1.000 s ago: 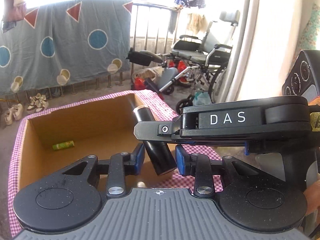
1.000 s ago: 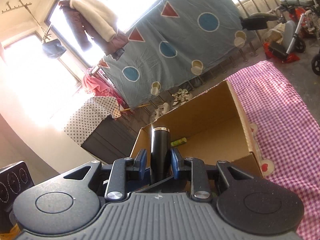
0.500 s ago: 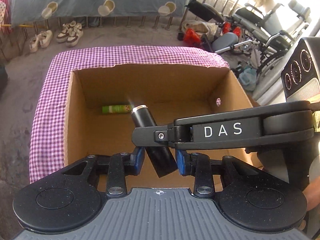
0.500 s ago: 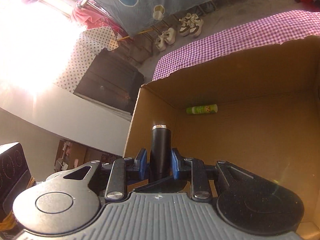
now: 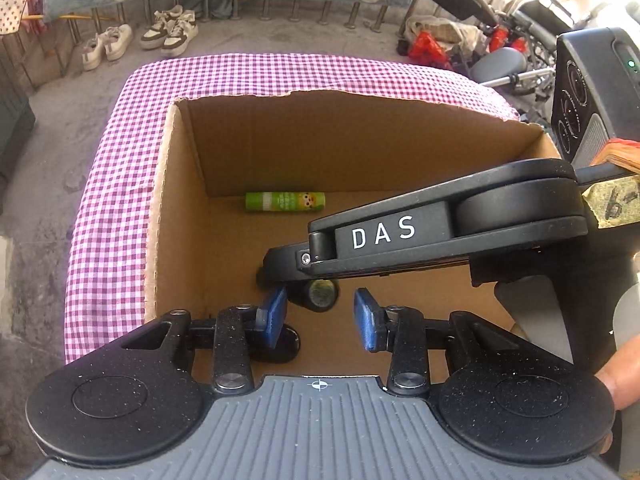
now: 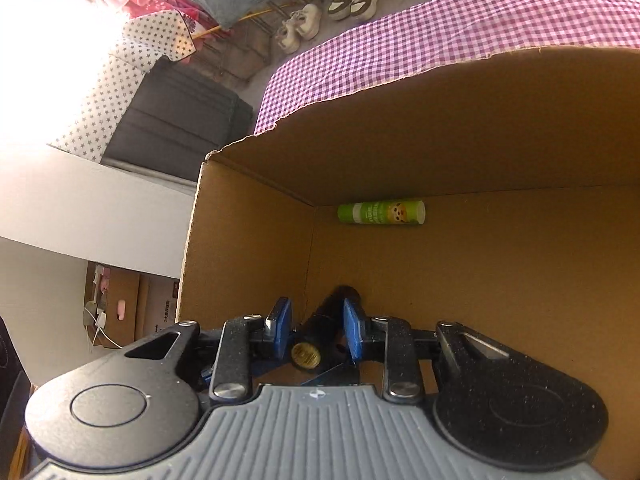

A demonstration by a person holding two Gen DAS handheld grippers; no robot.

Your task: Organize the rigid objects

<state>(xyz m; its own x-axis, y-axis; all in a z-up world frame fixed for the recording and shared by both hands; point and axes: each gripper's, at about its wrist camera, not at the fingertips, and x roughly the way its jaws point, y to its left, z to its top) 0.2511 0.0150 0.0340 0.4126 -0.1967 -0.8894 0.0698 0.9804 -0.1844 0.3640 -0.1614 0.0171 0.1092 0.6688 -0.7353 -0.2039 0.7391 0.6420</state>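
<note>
Both grippers point down into an open cardboard box (image 5: 360,148) that sits on a purple-and-white checked cloth (image 5: 116,200). The black cylindrical bottle (image 5: 318,294), seen end-on with a greenish round cap face, lies low in the box at about 6 o'clock of its floor, near the front wall. In the left wrist view the left gripper (image 5: 320,314) has its blue pads spread with a clear gap on either side of the bottle; its jaws are opening and nothing is pinched, the bottle lying just beyond and between the tips. The right gripper (image 6: 314,326) reaches in from 3 o'clock in that view, its black arm marked DAS crossing over the bottle. In the right wrist view the same bottle (image 6: 320,328) lies between the right gripper's blue pads, its gold-coloured round end toward the camera; these jaws are opening too, with the left pad off the bottle and the right pad just beside it, so the grip reads as let go. A small green tube (image 5: 285,202) with a cartoon label lies on its side at 12 o'clock on the box floor, against the far wall, well apart from the bottle. Pairs of sneakers (image 5: 170,32) stand on the concrete floor beyond the table at 11 o'clock
</note>
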